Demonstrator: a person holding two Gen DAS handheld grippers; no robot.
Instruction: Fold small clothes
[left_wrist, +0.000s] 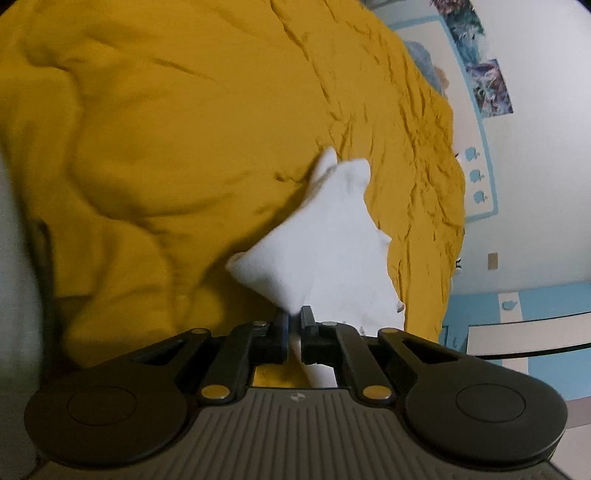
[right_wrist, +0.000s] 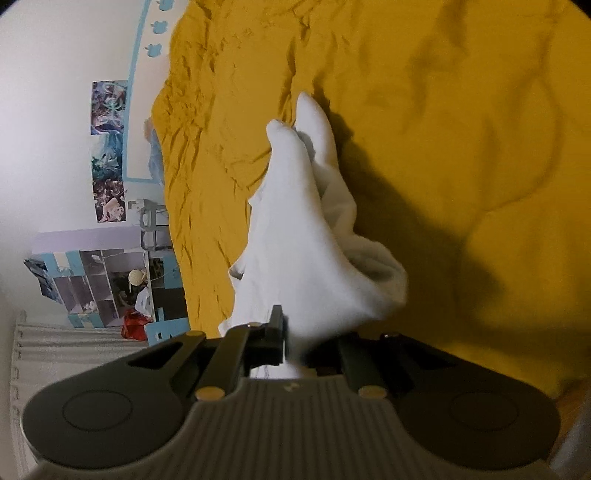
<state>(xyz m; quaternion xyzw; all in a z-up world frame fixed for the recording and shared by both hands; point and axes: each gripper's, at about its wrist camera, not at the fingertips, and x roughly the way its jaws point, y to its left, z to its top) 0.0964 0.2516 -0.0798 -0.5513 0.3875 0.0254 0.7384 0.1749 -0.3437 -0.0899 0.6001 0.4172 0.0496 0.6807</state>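
Note:
A small white garment (left_wrist: 325, 243) hangs over a yellow bedspread (left_wrist: 166, 147). My left gripper (left_wrist: 294, 317) is shut on one edge of the cloth, which runs between its fingers. In the right wrist view the same white garment (right_wrist: 295, 240) stretches away from my right gripper (right_wrist: 291, 325), which is shut on another edge; its right finger is hidden by the cloth. The far end of the cloth points away in two narrow tips above the bedspread (right_wrist: 461, 129).
The wrinkled yellow bedspread covers the bed. A white and light-blue wall with posters (left_wrist: 487, 85) stands beyond the bed's edge. In the right wrist view a shelf unit with clutter (right_wrist: 110, 284) and a white curtain (right_wrist: 55, 339) show at the left.

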